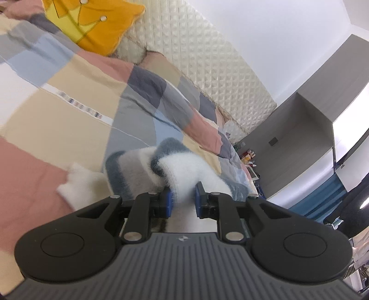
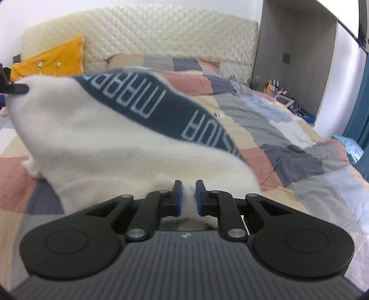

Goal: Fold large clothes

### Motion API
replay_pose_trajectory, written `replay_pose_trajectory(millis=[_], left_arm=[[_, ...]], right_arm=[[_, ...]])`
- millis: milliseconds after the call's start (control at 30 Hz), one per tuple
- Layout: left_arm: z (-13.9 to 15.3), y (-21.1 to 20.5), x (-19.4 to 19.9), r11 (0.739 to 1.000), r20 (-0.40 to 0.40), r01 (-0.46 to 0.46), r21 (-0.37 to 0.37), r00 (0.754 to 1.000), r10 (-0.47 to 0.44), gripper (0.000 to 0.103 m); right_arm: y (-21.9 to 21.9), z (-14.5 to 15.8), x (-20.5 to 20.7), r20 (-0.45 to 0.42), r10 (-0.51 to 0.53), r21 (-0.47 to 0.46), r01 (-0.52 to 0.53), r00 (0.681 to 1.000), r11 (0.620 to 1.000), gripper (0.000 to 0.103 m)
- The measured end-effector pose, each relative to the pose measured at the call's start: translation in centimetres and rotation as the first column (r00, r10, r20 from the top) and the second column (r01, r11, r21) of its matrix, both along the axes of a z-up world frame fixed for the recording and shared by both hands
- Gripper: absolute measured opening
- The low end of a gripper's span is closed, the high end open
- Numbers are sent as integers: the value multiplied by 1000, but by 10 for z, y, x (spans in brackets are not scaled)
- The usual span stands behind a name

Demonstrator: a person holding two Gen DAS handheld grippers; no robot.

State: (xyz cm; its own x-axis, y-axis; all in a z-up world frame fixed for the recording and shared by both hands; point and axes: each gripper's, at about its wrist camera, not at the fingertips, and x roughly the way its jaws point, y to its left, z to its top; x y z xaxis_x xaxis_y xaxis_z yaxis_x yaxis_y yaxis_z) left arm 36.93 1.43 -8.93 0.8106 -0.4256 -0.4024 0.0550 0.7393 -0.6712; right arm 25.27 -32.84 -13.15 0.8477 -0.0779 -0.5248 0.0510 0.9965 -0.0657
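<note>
Both grippers clamp the fluffy white sweater [image 2: 96, 143]: the left gripper [image 1: 183, 200] pinches a bunched striped part, the right gripper [image 2: 188, 196] a white edge, lifting it above the patchwork bed [image 2: 288, 138].

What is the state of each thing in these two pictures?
left gripper: shut on the sweater.
right gripper: shut on the sweater.
sweater: white, fuzzy, lifted off the bed at both held points.
bed: covered by patchwork quilt.
yellow cushion: leaning at headboard.
</note>
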Motion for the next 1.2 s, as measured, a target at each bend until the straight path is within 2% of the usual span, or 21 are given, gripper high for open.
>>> replay_pose_trajectory(millis=[100,167,200,233,300,333,467,567,700,833,933,1100,1200], left_arm=[[6,23,-35,999,9,-28,-16,1000,28,22],[5,33,-53,999,10,-46,-2,999,46,22],[2,38,-63,998,7,-56,5,998,56,22],[-4,41,-70,998,-2,-62,18,998,62,22],[-23,48,-77,997,-40,-62,37,997,63,22],[-35,50,-76,997,-64,-57,50,996,60,22],[-71,48,-77,983,-109,-27,182,993,47,22],[-94,53,-71,982,-121,-20,188,992,44,23],[-112,56,-57,970,-114,-16,243,993,45,27],[-131,49,-47,947,-97,-21,319,994,55,31],[-139,38,-40,921,-94,-8,389,994,48,32],[-144,42,-39,920,-111,20,392,994,26,33],[-135,38,-44,898,-99,50,437,995,-7,36]], right_arm=[[-6,12,-22,5,23,53,-23,1000,998,15],[-7,16,-39,16,37,54,-38,999,998,14],[-7,17,-48,23,37,48,-38,999,998,12],[-7,15,-56,18,40,32,-40,999,999,4],[-5,3,-71,-25,32,10,-32,999,999,4],[-5,-2,-76,-55,25,19,-24,998,1000,4],[-8,-29,-86,-168,31,68,-20,985,997,4],[-13,-40,-87,-219,26,130,3,975,991,4],[-15,-54,-86,-267,16,201,39,964,979,4],[-9,-55,-92,-270,11,225,52,963,973,4],[-8,-51,-90,-268,3,229,61,963,972,4],[-12,-45,-89,-246,7,246,56,969,968,4],[-11,-41,-88,-232,29,254,32,972,967,4]])
